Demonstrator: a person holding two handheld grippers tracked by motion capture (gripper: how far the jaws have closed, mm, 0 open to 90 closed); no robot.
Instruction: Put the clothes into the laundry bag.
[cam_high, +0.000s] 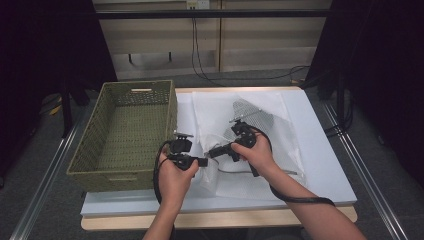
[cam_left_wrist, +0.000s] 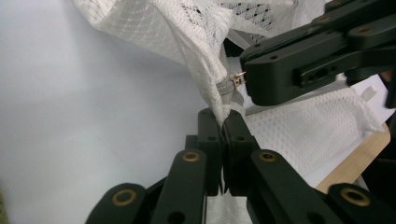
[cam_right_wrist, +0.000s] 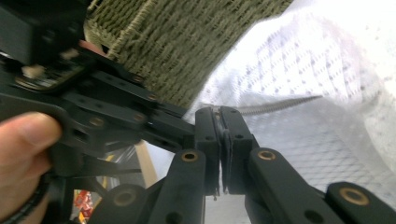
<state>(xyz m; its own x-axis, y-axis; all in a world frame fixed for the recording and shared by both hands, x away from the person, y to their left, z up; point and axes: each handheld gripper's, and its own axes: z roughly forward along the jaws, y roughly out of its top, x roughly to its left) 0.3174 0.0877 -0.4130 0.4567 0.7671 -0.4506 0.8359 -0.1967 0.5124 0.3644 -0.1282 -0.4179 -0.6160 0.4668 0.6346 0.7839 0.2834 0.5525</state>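
Note:
A white mesh bag lies crumpled on the white table. In the left gripper view my left gripper is shut on a bunched fold of the mesh bag, just below the end of its zipper. My right gripper comes in from the right, its jaws shut on the small metal zipper pull. In the high view the left gripper and right gripper meet tip to tip over the bag's near left corner. The right gripper sits at the start of the zipper line.
A green woven basket stands on the table's left side, close to my left hand, and its wall rises right behind the grippers. The wooden table edge runs along the front. Cables hang at the back.

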